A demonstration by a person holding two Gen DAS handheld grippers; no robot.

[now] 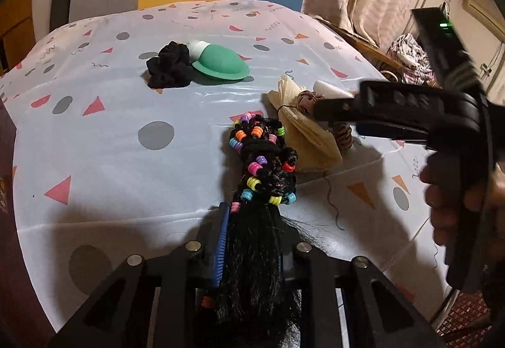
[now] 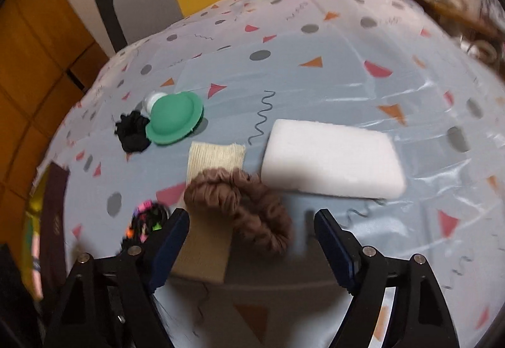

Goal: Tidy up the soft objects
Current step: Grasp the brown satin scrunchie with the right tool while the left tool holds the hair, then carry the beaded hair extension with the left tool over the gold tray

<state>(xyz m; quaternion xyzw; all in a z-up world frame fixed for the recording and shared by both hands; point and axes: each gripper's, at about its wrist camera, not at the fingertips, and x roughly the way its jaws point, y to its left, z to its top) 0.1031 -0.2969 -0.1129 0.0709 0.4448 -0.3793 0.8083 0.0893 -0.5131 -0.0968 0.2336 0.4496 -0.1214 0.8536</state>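
Left wrist view, left gripper (image 1: 249,240) fingers pinching beaded braid (image 1: 262,165), right gripper (image 2: 252,234) fingers spread around brown scrunchie (image 2: 240,199), sponge (image 2: 331,158) just beyond scrunchie, on desk (image 1: 110,142)

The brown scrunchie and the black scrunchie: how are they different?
The brown scrunchie lies partly on a cream cloth, just ahead of the open right gripper; the black scrunchie sits farther off, against a green silicone cap. The brown one spreads into an open loop; the black one is bunched up. Both are ruffled fabric rings, resting on the tablecloth.
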